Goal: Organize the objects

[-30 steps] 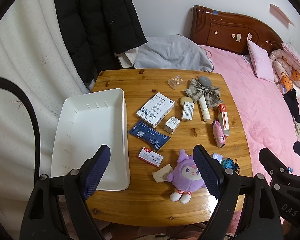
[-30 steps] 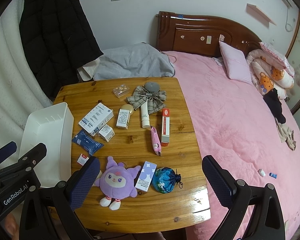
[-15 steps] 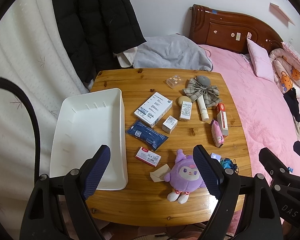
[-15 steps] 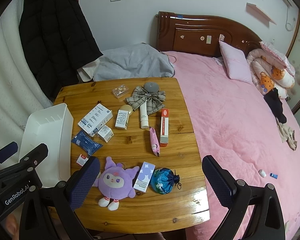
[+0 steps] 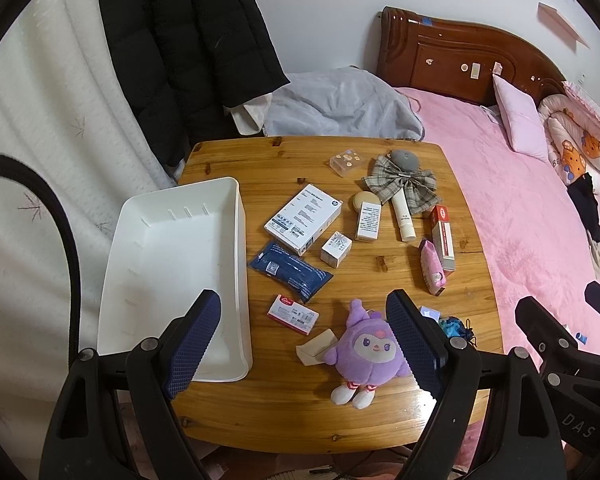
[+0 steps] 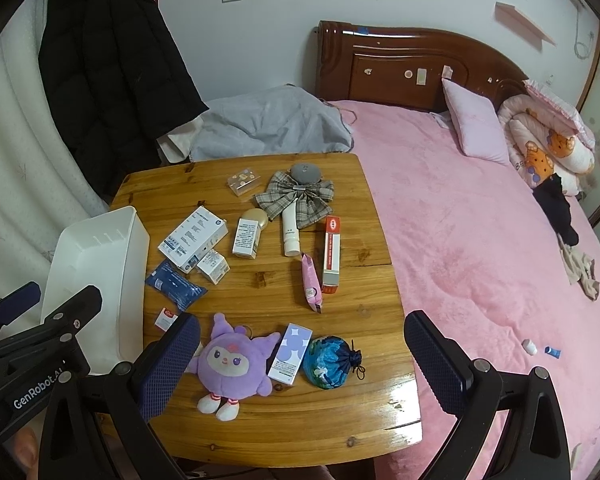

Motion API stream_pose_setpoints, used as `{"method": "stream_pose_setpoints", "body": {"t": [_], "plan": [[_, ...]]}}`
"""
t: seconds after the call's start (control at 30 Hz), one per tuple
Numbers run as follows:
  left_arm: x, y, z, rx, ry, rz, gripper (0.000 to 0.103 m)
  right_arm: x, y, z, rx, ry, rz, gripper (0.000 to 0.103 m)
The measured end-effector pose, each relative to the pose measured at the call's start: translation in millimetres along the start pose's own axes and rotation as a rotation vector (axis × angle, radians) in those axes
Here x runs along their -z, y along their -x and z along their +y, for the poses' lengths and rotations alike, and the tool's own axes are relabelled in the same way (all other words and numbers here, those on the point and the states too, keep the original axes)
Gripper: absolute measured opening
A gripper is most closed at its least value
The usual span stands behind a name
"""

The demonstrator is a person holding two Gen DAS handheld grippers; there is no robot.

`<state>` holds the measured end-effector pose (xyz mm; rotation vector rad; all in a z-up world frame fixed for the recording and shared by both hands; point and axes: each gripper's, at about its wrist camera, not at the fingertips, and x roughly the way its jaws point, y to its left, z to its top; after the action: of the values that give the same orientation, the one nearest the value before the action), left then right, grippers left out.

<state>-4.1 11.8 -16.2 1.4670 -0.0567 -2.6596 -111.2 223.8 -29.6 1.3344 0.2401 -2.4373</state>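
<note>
Plush (beside bin) among boxes.

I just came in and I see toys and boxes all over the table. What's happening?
A person is holding two grabbers above the wooden table, getting ready to tidy up. Both the left gripper and the right gripper are open and hold nothing. The white plastic bin on the left side is empty. Everything else lies loose on the table: the purple plush doll, the dark blue packet, the plaid fabric bow and several small boxes. Nothing has been put away yet.
</note>
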Motion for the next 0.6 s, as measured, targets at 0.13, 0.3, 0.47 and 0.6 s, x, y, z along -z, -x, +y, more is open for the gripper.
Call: {"method": "stream_pose_setpoints", "body": {"t": [0.13,0.3,0.47,0.6], "plan": [[-2,-2,-7,0.001,0.001,0.001,0.087,0,0,-5,-0.009,-0.006,-0.005,0.102],[-5,-2,-13,0.006,0.0,0.0,0.087,1,-1,-9,-0.025,-0.008,-0.012,0.102],[-8,-6,-20,0.015,-0.003,0.008,0.087,1,-4,-18,-0.038,-0.022,-0.014,0.102],[-9,-13,-25,0.029,0.002,0.031,0.087,4,-9,-28,-0.041,-0.033,-0.007,0.102]]}}
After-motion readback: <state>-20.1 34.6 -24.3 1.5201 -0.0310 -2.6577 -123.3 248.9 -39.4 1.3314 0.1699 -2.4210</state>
